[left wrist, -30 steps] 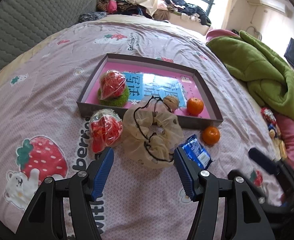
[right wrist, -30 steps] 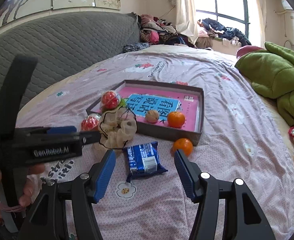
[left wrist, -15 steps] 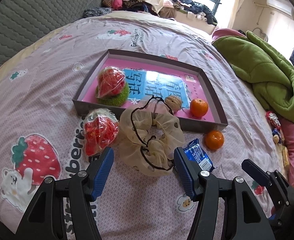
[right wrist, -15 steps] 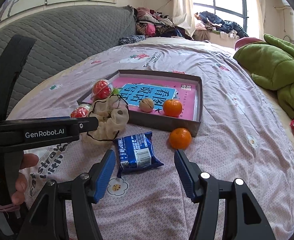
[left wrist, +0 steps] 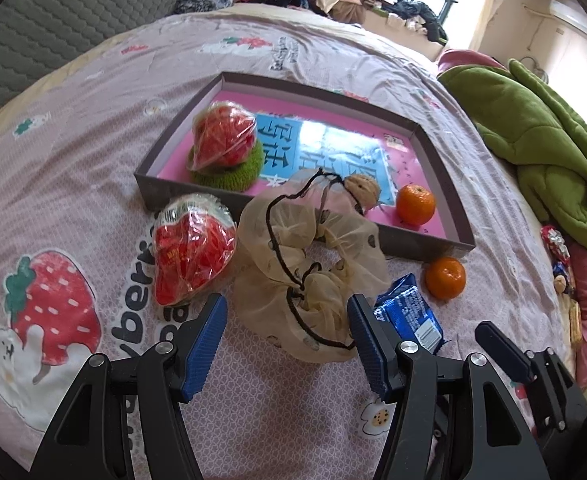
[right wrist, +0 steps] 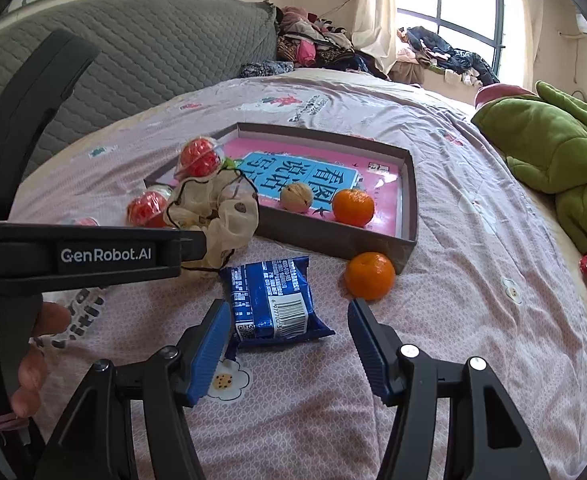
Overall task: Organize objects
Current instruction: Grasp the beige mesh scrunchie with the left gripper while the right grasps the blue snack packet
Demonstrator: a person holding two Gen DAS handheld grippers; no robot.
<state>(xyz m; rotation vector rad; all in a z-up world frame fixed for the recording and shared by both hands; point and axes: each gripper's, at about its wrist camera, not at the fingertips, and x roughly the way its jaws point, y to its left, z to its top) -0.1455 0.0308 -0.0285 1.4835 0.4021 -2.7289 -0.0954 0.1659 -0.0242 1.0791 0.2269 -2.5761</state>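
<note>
A shallow grey tray [left wrist: 447, 160] with a pink base lies on the bed; inside are a red wrapped ball on a green knitted ring [left wrist: 224, 144], a walnut [left wrist: 363, 191] and an orange [left wrist: 415, 205]. In front of it lie a second red wrapped ball [left wrist: 191, 258], a beige mesh scrunchie [left wrist: 309, 272], a blue snack packet [right wrist: 271, 298] and a loose orange [right wrist: 369, 276]. My left gripper [left wrist: 287, 344] is open just above the scrunchie's near edge. My right gripper [right wrist: 287, 344] is open, its tips around the near end of the blue packet without pressing it.
A green blanket [left wrist: 533, 136] is heaped at the right. Small wrapped trinkets [left wrist: 557, 248] lie by the bed's right edge. A grey quilted headboard [right wrist: 133, 60] and piled clothes [right wrist: 317, 48] are at the back. A hand [right wrist: 33, 364] holds the left gripper's handle.
Both grippers have come down and forward: the scrunchie and the blue packet sit nearer and larger between the fingertips. Nothing on the bed has moved.
</note>
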